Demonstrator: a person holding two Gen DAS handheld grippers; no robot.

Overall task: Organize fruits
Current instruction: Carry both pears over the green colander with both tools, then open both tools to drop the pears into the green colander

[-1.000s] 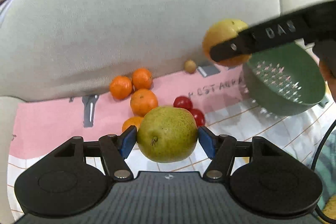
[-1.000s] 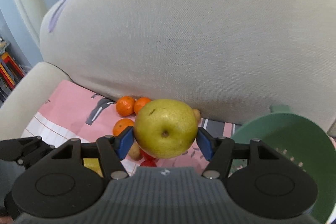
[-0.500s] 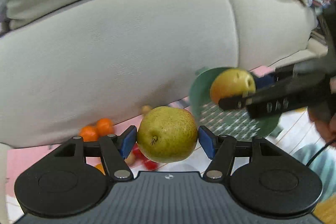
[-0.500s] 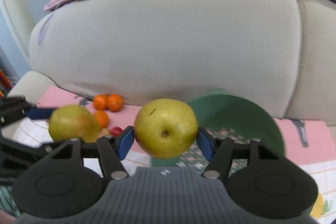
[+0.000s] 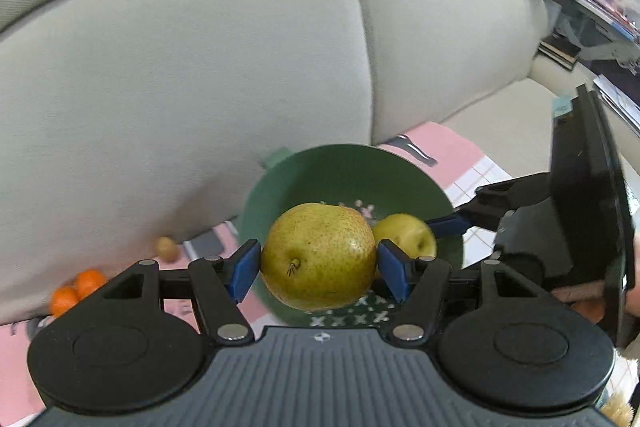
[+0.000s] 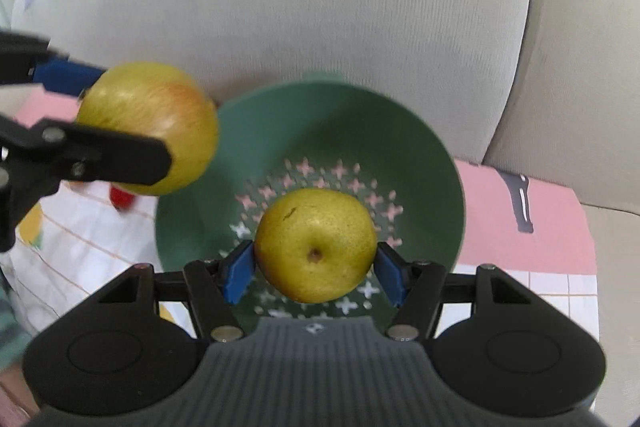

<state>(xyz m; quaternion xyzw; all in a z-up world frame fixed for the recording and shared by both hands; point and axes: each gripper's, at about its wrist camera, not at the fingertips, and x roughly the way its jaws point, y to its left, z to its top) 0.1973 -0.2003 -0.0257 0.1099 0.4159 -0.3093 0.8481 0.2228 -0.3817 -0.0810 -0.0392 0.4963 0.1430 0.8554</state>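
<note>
My left gripper (image 5: 320, 271) is shut on a speckled green-yellow pear (image 5: 318, 259), held above the near rim of a green colander (image 5: 348, 179). My right gripper (image 6: 314, 271) is shut on a second yellow-green pear (image 6: 316, 245), which hangs over the colander's perforated bottom (image 6: 344, 115). In the left wrist view that second pear (image 5: 404, 235) shows just right of mine, inside the bowl's mouth. In the right wrist view the left gripper's pear (image 6: 148, 127) hangs over the colander's left rim. The colander holds nothing loose that I can see.
The colander stands on a pink-and-white cloth (image 6: 552, 211) against a grey sofa's seat cushions (image 5: 200, 67). To its left lie mandarins (image 5: 72, 293), a small brown fruit (image 5: 166, 247) and a red fruit (image 6: 120, 197). A person's hand (image 5: 580, 293) holds the right gripper.
Both grippers have carried their pears rightward from the fruit pile to the colander. The right pear has sunk over the bowl's middle; the left pear has come to its rim.
</note>
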